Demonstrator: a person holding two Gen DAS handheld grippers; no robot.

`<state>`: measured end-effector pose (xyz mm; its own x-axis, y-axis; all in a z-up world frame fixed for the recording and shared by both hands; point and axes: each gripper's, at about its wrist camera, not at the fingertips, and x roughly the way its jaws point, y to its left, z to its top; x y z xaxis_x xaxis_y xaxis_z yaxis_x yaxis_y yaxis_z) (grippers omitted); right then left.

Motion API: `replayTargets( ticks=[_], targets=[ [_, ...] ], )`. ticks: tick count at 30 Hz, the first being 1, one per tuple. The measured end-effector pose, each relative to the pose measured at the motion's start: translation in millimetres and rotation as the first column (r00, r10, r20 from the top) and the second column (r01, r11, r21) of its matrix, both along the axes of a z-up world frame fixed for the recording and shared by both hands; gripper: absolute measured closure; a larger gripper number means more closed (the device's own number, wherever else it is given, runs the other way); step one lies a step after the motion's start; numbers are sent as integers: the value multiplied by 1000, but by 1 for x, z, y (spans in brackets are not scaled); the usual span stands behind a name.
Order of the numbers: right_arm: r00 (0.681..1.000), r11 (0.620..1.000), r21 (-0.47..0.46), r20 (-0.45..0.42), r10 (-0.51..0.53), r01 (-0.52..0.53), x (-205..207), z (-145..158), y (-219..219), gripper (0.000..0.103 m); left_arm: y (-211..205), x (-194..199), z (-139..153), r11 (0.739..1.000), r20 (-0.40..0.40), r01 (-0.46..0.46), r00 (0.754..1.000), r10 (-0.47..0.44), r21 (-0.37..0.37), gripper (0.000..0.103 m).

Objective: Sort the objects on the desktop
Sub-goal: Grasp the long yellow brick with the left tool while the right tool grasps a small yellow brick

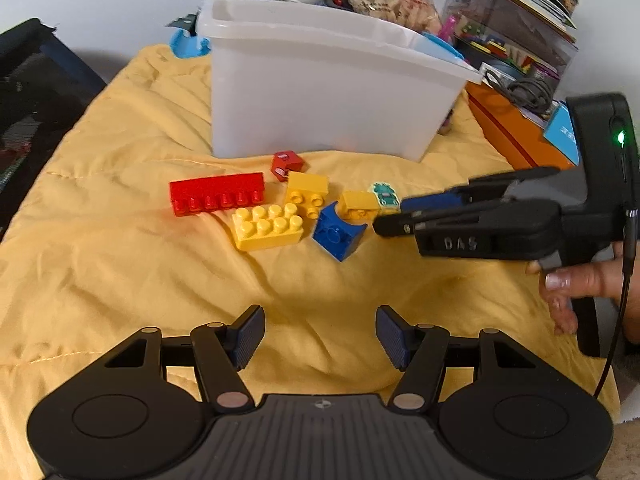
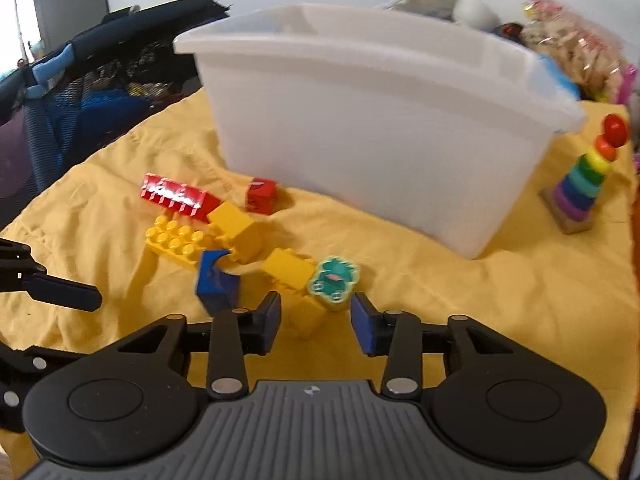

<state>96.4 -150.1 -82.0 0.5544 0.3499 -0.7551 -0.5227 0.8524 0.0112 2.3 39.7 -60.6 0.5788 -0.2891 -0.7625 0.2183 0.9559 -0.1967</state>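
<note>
My left gripper [image 1: 320,334] hangs nearest me over bare yellow cloth [image 1: 120,260], jaws spread, nothing between them; the bricks lie well ahead of it. My right gripper [image 2: 315,322] sits much closer to the pile; jaws partly drawn in, pads not pressing on anything, so I count it released. Just ahead of its tips lies a small yellow brick [image 2: 290,268] with a teal picture tile [image 2: 334,280] touching it on the right; the pair sits slightly right of the gap's centre. A blue brick [image 2: 216,282] lies to the left of the yellow one; beyond it a wide yellow studded brick [image 2: 176,242], a long red brick [image 2: 176,198] running left to right, a small red block [image 2: 261,196]. Farthest stands the white plastic bin [image 2: 360,140], upright, open-topped; I judge the right hand better placed to grasp first.
</note>
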Motion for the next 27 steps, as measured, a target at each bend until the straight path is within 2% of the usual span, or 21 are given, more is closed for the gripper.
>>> replayTargets(
  ticks=[3,5,7,9,11,14,18,20,21,22,24,27],
  targets=[
    [1000,1000,-12,-12,9,-9,-1,-6,3,76,1,4,4,999,20,-34,999,34,24,38],
    [999,1000,0,-33,15,-15,-3,-9,-1,77,3,12,10,999,43,-23,999,21,47,38],
    [999,999,22,-35,24,-23,-9,-6,-10,77,3,24,17,995,83,32,996,-40,89,38],
    [999,999,32,-39,18,-17,-17,-3,-20,77,0,39,21,978,101,139,983,-155,155,39],
    [998,998,59,-62,6,-2,-22,-1,-29,77,-4,53,22,943,90,243,959,-269,229,40],
    [997,998,54,-75,-15,19,-34,-2,-33,77,-9,72,18,860,43,393,902,-429,325,46],
    [996,997,61,-84,-38,43,-44,0,-26,77,-11,92,3,783,-43,540,830,-556,308,60],
    [995,997,42,-68,-66,69,-47,4,-21,74,-12,95,-7,744,-65,585,798,-599,324,68],
    [996,996,38,-49,-80,82,-48,8,-18,73,-11,93,-11,742,-66,590,795,-603,317,73],
    [996,995,35,-27,-88,89,-47,12,-15,73,-9,92,-11,760,-51,578,804,-593,297,75],
    [995,995,32,17,-93,93,-45,21,-7,73,-2,87,-10,801,-46,547,832,-553,243,76],
    [992,993,-22,51,-114,116,-39,26,8,72,11,64,-5,869,-40,473,880,-473,147,76]
  ],
)
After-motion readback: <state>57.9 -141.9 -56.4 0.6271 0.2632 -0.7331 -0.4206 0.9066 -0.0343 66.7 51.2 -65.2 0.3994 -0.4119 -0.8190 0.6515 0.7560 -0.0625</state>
